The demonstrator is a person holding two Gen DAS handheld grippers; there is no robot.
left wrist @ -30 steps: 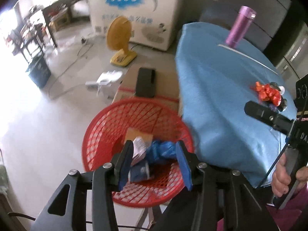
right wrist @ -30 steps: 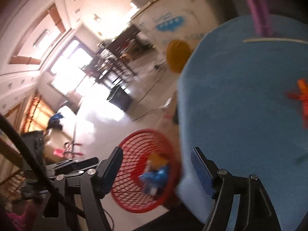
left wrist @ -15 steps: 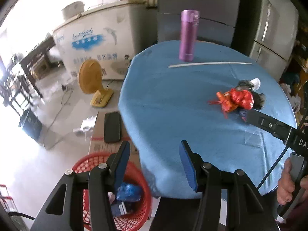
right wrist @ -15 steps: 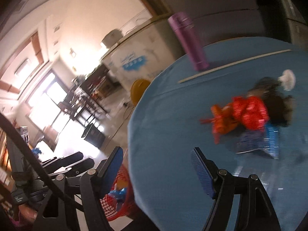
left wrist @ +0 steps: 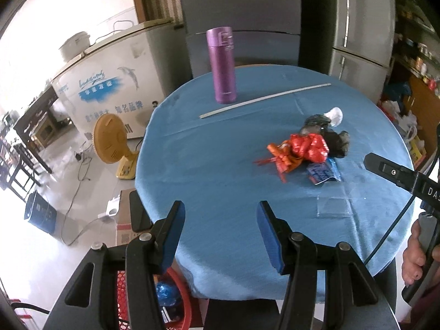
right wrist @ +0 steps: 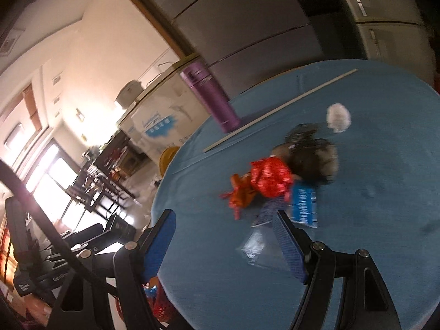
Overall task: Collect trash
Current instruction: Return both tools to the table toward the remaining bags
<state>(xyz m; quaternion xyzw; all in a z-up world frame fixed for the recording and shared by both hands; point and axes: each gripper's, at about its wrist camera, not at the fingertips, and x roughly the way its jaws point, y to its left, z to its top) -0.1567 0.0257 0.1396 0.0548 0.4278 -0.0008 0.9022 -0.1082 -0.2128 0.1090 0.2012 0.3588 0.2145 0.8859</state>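
**Trash heap lies ahead and right of your left claw; the right claw is nearer**

The trash pile [left wrist: 308, 148], red and orange wrappers against a dark bag with a blue packet on its near side, sits toward the table's [left wrist: 209, 181] right edge, its length running roughly left to right; your right gripper [right wrist: 222, 236] hovers just short of it, jaws spread and empty, though blur hides the exact gap; your left gripper [left wrist: 220, 233] hangs over the near edge, well apart from the pile, its jaws just widened, holding nothing; the red basket [left wrist: 181, 297] waits below the near-left edge.
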